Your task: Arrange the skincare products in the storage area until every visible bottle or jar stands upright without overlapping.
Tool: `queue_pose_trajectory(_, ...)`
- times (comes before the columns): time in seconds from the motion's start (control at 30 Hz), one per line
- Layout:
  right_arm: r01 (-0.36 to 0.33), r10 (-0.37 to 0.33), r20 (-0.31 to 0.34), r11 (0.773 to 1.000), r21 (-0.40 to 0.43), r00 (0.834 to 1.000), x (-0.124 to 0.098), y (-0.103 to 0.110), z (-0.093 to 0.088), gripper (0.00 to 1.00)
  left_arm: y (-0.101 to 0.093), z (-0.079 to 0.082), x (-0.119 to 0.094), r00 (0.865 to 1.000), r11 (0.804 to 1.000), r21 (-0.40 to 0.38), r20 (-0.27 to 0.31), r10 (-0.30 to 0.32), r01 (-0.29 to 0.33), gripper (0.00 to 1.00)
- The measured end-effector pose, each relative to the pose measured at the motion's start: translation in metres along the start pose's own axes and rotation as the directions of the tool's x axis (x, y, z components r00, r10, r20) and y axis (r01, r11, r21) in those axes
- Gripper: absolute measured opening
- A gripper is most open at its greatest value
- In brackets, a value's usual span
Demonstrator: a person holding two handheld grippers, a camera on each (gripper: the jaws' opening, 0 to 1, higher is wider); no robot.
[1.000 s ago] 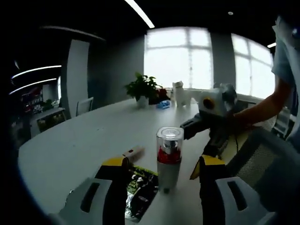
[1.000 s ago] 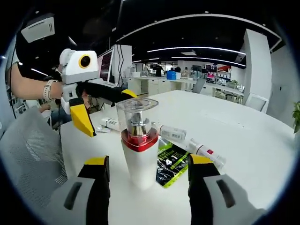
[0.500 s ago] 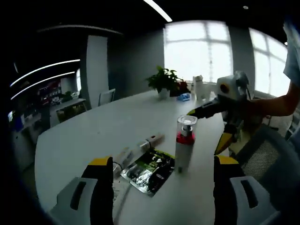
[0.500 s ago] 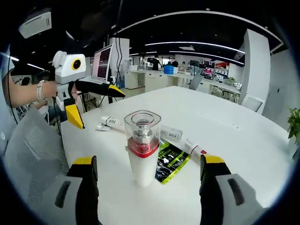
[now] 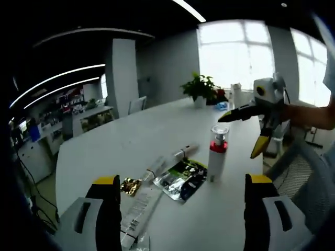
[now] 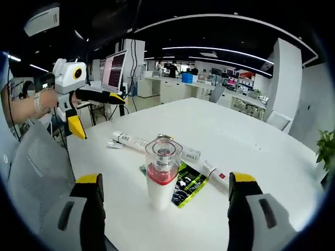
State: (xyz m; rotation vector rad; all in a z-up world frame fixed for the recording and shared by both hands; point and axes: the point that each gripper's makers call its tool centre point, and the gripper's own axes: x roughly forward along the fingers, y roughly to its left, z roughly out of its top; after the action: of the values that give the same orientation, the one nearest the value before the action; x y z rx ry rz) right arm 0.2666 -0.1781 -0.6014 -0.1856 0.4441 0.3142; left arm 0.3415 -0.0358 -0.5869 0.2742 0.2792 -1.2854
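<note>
the white tabletop [image 6: 272, 157] carries everything. at the centre of the right gripper view a white bottle [image 6: 162, 178] with a red band and clear cap stands upright, apart from both claws, so it looks placed rather than held. behind it lie a green sachet [image 6: 189, 183] and two tubes [image 6: 136, 142], flat, probably awaiting standing up. the right claw [image 6: 163, 209] gapes wide, empty, at lower frame. the left claw [image 5: 180, 209] too is spread wide, holding nothing.
</note>
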Motion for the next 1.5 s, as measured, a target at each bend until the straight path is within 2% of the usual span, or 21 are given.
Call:
queue_pose_trajectory(0.1, 0.002, -0.001, 0.033, 1.0, -0.008, 0.999, -0.003, 0.002, 0.01, 1.0, 0.006, -0.003, -0.008, 0.999, 1.0, -0.002, -0.016, 0.028, -0.028, 0.97)
queue_pose_trajectory(0.2, -0.006, 0.006, 0.016, 1.0, -0.011, 1.0, -0.005, 0.006, 0.011, 1.0, 0.012, -0.005, -0.015, 0.998, 0.998, -0.008, -0.026, 0.055, -0.055, 0.97)
queue_pose_trajectory(0.3, -0.019, 0.019, 0.045, 1.0, 0.004, 0.999, -0.008, 0.01, 0.018, 1.0, 0.021, -0.009, -0.023, 0.995, 0.995, -0.005, -0.041, 0.095, -0.095, 0.97)
queue_pose_trajectory(0.4, -0.055, 0.052, 0.066, 0.997, 0.049, 0.996, -0.01, 0.016, 0.023, 1.0, 0.025, -0.014, -0.03, 0.993, 0.994, -0.005, -0.047, 0.109, -0.11, 0.97)
queue_pose_trajectory(0.5, -0.043, 0.039, 0.067, 0.998, 0.046, 0.997, -0.01, 0.013, 0.023, 1.0, 0.023, -0.019, -0.036, 0.992, 0.994, -0.004, -0.049, 0.113, -0.113, 0.97)
queue_pose_trajectory(0.67, -0.039, 0.037, 0.058, 0.999, 0.032, 0.998, -0.009, 0.014, 0.021, 1.0, 0.029, -0.032, -0.034, 0.988, 0.992, -0.016, -0.089, 0.125, -0.126, 0.97)
queue_pose_trajectory(0.83, -0.04, 0.038, 0.045, 0.998, 0.052, 0.998, -0.007, 0.013, 0.016, 1.0, 0.03, -0.036, -0.028, 0.984, 0.992, 0.015, -0.126, 0.125, -0.124, 0.97)
queue_pose_trajectory(1.0, -0.038, 0.035, 0.046, 0.997, 0.074, 0.998, -0.007, 0.014, 0.015, 1.0, 0.04, -0.046, -0.019, 0.979, 0.993, 0.033, -0.167, 0.117, -0.113, 0.96)
queue_pose_trajectory(1.13, -0.026, 0.023, 0.047, 0.997, 0.068, 0.999, -0.01, 0.011, 0.015, 1.0, 0.046, -0.056, -0.011, 0.972, 0.994, 0.052, -0.214, 0.1, -0.091, 0.91)
queue_pose_trajectory(1.23, -0.022, 0.019, 0.051, 0.998, 0.066, 0.999, -0.013, 0.01, 0.017, 0.98, 0.054, -0.068, -0.005, 0.957, 0.991, 0.103, -0.272, 0.106, -0.08, 0.89)
queue_pose_trajectory(1.33, -0.005, 0.002, 0.045, 0.998, 0.055, 0.999, -0.015, 0.007, 0.016, 0.95, 0.056, -0.073, 0.001, 0.952, 0.994, 0.097, -0.295, 0.085, -0.059, 0.84)
queue_pose_trajectory(1.4, -0.011, 0.008, 0.043, 0.998, 0.067, 0.999, -0.016, 0.008, 0.016, 0.93, 0.056, -0.078, 0.005, 0.947, 0.995, 0.09, -0.316, 0.061, -0.034, 0.76)
queue_pose_trajectory(1.43, -0.015, 0.012, 0.048, 0.997, 0.075, 0.999, -0.016, 0.009, 0.016, 0.92, 0.057, -0.083, 0.007, 0.936, 0.996, 0.087, -0.347, 0.053, -0.024, 0.72)
queue_pose_trajectory(1.5, -0.016, 0.012, 0.05, 0.997, 0.082, 0.999, -0.017, 0.009, 0.017, 0.9, 0.061, -0.086, 0.013, 0.935, 0.994, 0.111, -0.351, 0.057, -0.019, 0.64)
